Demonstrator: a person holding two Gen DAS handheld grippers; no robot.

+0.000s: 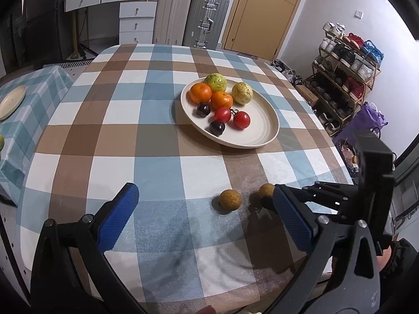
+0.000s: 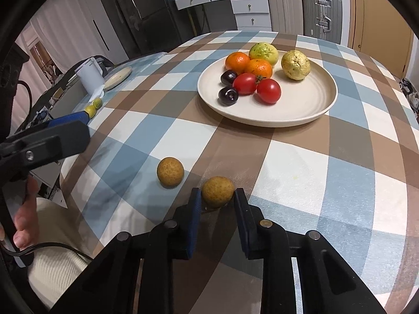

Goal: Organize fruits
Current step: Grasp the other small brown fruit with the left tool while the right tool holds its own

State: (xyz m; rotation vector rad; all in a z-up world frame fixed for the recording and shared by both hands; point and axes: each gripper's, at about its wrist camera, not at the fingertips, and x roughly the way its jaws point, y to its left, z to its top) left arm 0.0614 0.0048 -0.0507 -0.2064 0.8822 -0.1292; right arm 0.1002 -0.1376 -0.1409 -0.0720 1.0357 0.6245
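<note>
With the right hand-held gripper (image 2: pixel 217 201) clamped on a small round tan longan (image 2: pixel 217 191) resting on the checked-cloth worktop (image 2: pixel 301 172), the next move is lifting it onto the cream ceramic plate (image 2: pixel 309 110); the left hand-held gripper (image 1: pixel 207 214) stands apart, empty.

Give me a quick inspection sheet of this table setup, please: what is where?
Surface: checked tablecloth.
Job's things: plate holding oranges, tomatoes and other fruit; two small brown fruits lie off it, one free.
Clutter: second plate, white jug on the side table.
Grippers: right gripper shut on the other brown fruit; left gripper open, holding nothing.
Cables: black cable by the person's hand.
Surroundings: suitcases, door, shoe rack.
</note>
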